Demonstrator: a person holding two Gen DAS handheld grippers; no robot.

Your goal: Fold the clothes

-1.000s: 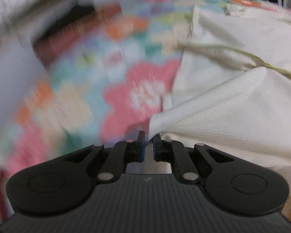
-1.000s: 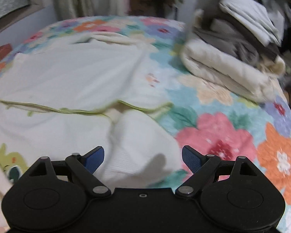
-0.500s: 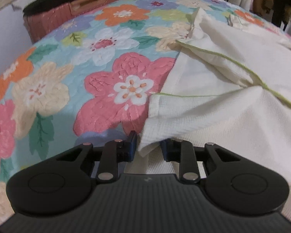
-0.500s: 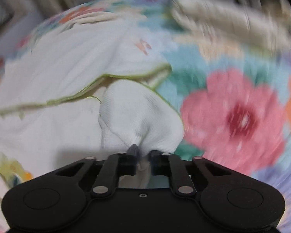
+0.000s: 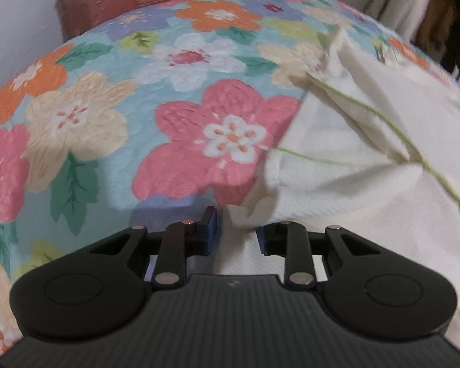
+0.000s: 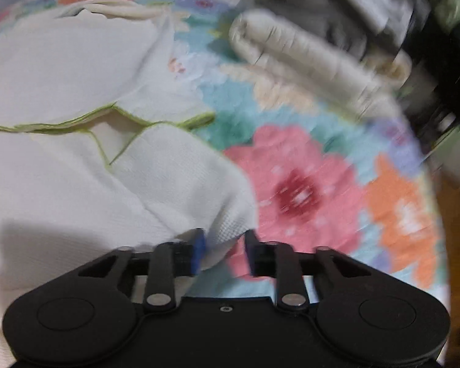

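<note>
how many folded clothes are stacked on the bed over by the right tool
3 that I can make out, though blur may hide more: a cream one at the bottom of the pile at the quilt's far edge, a grey one above it, and a pale one on top.

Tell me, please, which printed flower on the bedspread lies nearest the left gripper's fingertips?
The large pink flower with a white centre, directly ahead of the left gripper; the cream and orange flowers lie farther off.

Bare floral bedspread [image 5: 113,141] lies open leftward — folded clothes pile [image 6: 306,58] blocks the far right.
</note>
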